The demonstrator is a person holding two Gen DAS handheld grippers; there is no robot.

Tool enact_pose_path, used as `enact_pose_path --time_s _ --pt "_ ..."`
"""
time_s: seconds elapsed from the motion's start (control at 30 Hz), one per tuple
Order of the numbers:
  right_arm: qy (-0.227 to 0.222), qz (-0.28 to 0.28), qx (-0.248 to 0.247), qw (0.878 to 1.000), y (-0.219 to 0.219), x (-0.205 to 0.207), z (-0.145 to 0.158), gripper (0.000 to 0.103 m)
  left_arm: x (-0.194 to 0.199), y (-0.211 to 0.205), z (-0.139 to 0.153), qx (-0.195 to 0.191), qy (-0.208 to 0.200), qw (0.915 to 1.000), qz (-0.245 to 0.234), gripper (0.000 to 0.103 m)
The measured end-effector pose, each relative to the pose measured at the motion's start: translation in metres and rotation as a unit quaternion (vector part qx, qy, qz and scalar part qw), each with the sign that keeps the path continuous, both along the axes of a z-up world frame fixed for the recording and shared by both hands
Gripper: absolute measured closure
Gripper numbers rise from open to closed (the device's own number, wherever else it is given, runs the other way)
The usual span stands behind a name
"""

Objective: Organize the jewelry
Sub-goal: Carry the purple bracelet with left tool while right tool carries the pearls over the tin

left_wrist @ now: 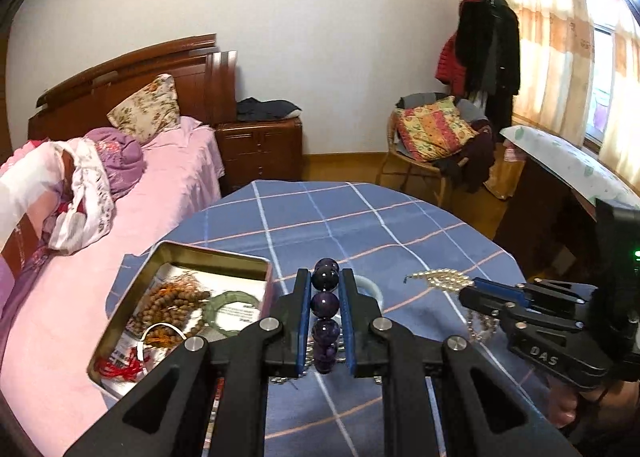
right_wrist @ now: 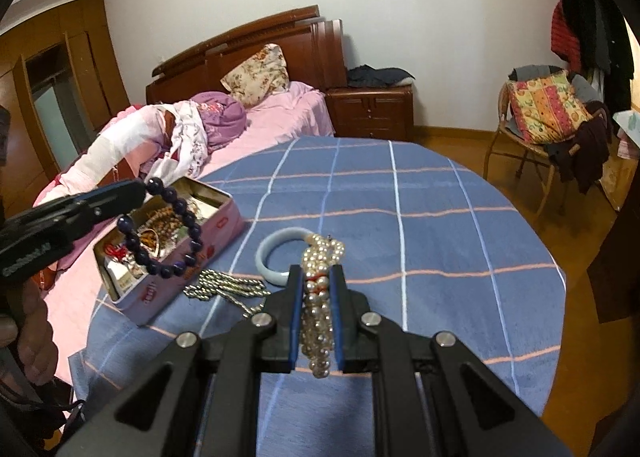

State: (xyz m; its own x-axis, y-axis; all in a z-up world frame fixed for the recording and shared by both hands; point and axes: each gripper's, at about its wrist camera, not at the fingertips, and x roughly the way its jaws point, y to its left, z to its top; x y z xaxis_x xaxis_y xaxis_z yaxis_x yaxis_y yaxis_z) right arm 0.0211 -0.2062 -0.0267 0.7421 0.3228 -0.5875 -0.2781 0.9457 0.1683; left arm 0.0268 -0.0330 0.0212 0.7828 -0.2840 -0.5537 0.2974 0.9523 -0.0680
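Observation:
My left gripper is shut on a dark purple bead bracelet and holds it above the table, near the open tin box. In the right wrist view the bracelet hangs from the left gripper over the tin. The tin holds brown wooden beads, a green bangle and a red cord. My right gripper is shut on a pearl bracelet; its pearls show in the left view. A pale blue bangle and a silver bead chain lie on the cloth.
The round table has a blue checked cloth. A bed with pink sheets runs along its left side. A wooden nightstand stands behind. A wicker chair with a cushion is at the right, and a desk beside it.

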Motion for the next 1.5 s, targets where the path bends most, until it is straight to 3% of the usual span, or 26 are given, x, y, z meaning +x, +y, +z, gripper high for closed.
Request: enact_pose_path --time_s 0.8,1.5 --pt "-0.042 0.062 -0.006 0.997 0.056 0.009 0.028 0.088 0.0 0.064 0.003 -0.011 -0.007 0.9973 0.073 0.09" --pt "-0.063 0.118 0.002 0.991 0.106 0.021 0.046 0.088 0.003 0.097 0.009 -0.005 -0.02 0.9942 0.106 0.09"
